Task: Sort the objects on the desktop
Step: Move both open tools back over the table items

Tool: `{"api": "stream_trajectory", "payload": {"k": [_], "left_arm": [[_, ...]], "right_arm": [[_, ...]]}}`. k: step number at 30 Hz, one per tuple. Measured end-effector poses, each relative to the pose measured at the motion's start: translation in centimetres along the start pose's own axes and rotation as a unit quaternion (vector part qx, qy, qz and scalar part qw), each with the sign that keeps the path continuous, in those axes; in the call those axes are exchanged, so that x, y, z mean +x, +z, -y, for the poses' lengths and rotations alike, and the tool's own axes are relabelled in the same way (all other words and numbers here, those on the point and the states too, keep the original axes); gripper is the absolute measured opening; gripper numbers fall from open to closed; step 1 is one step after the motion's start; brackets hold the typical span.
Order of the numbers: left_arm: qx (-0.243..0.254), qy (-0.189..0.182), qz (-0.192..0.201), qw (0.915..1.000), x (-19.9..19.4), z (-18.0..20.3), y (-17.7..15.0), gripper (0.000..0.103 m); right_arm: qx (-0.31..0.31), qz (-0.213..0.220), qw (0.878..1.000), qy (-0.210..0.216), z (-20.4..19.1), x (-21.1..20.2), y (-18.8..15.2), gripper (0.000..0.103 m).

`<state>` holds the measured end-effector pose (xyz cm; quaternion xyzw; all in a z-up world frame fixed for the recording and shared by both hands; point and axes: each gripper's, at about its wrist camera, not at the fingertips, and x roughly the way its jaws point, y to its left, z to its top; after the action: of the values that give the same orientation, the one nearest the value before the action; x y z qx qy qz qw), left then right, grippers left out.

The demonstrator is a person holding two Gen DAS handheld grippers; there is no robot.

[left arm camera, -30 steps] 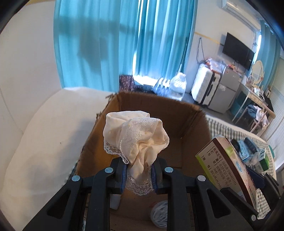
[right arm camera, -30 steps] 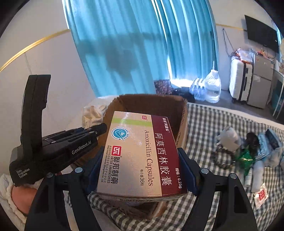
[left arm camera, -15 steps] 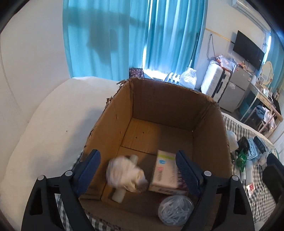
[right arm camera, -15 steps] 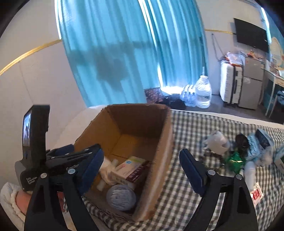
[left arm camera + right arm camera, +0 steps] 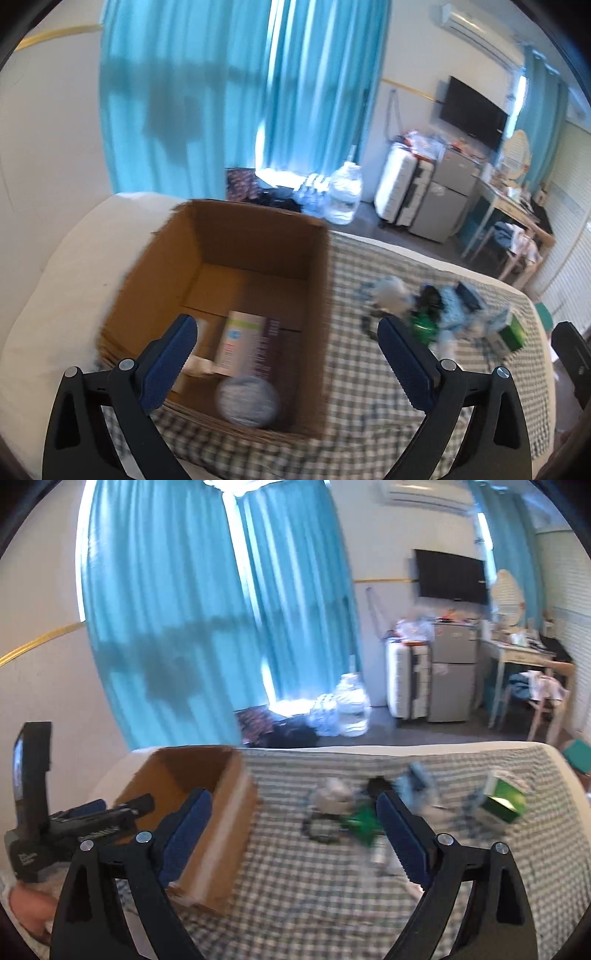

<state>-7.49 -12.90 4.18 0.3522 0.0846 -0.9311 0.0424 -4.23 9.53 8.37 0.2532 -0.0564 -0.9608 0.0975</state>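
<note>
A brown cardboard box [image 5: 258, 236] [image 5: 207, 771] stands on the checked bedspread [image 5: 354, 398]. Inside it lie a medicine carton [image 5: 245, 345], a cream cloth [image 5: 195, 363] and a round grey ball of thread [image 5: 245, 402]. My left gripper [image 5: 286, 354] hangs above the box's near right corner, its jaws opening wide with nothing between them. My right gripper [image 5: 291, 834] hovers right of the box over the bedspread, its jaws also opening and empty. Several loose items [image 5: 354, 812] lie blurred on the bedspread, among them a green box [image 5: 504, 803] [image 5: 513, 332].
A white pillow [image 5: 62, 295] lies left of the box. Beyond the bed are blue curtains [image 5: 221, 627], water bottles [image 5: 351, 709], a white suitcase [image 5: 406, 679], a small fridge [image 5: 452, 672] and a desk with a chair [image 5: 543, 694].
The left gripper let go of the cream cloth and the right let go of the medicine carton; both now lie in the box. Both grippers opened, rose and swung right, away from the box.
</note>
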Motion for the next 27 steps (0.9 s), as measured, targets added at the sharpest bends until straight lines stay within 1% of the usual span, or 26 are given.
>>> {"api": "stream_trajectory", "payload": {"k": [6, 10, 13, 17, 21, 27], "left_arm": [[0.029, -0.022, -0.011, 0.9993, -0.3, 6.1, -2.0, 0.101], [0.052, -0.029, -0.035, 0.9976, 1.3, 9.7, -3.6, 0.102], [0.065, -0.029, -0.06, 0.9956, 2.8, 11.7, -4.7, 0.102], [0.086, -0.024, -0.077, 0.993, 5.1, 13.6, -6.2, 0.102], [0.098, -0.016, -0.1, 0.9901, 7.8, 14.9, -7.7, 0.102], [0.118, -0.013, -0.127, 0.9848, 11.1, 16.6, -9.5, 0.102]], "right_arm": [[0.045, 0.007, 0.996, -0.071, 7.1, -3.1, -0.8, 0.096], [0.072, 0.004, 0.993, -0.095, 10.8, -3.9, -1.9, 0.096], [0.088, -0.004, 0.99, -0.106, 12.8, -3.1, -2.9, 0.096], [0.096, -0.033, 0.989, -0.11, 14.1, -1.0, -4.8, 0.096], [0.091, -0.05, 0.989, -0.105, 14.5, 0.8, -6.3, 0.096], [0.087, -0.081, 0.988, -0.101, 15.4, 3.7, -8.0, 0.096]]}}
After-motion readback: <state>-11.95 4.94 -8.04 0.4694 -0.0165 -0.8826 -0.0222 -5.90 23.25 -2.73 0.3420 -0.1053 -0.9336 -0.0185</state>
